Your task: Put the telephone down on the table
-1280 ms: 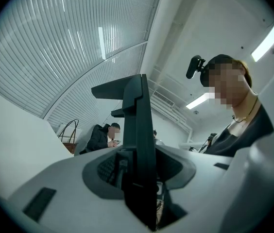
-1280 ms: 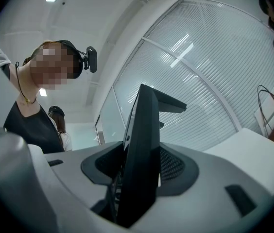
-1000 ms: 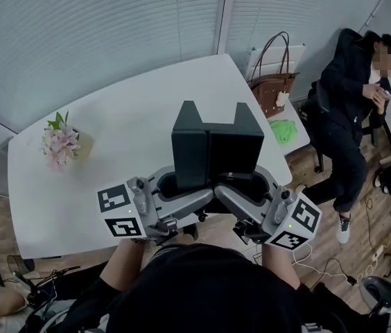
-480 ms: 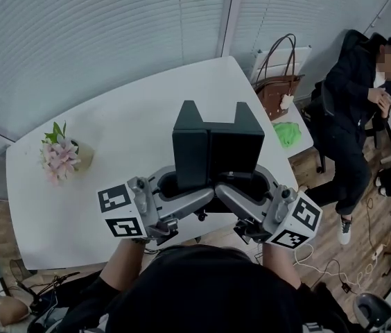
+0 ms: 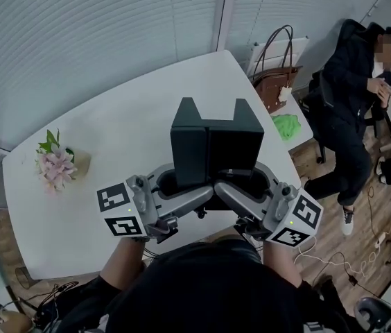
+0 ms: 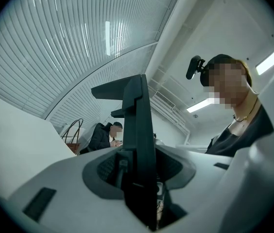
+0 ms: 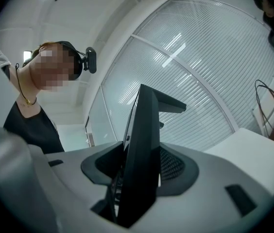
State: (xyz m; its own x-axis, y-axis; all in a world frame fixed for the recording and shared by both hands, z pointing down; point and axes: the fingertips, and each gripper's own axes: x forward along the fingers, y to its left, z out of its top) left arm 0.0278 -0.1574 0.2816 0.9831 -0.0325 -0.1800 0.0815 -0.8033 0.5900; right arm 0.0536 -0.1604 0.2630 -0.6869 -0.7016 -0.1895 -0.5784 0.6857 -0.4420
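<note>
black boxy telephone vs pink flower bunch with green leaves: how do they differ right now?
Grip: the black boxy telephone is clamped by the left gripper and the right gripper; the pink flower bunch is untouched.
Place: the telephone is at the near edge of the white table; the flowers sit by its left corner.
Look: the telephone is dark and angular, the flowers pale and soft.
Shared: both are at the same table.
</note>
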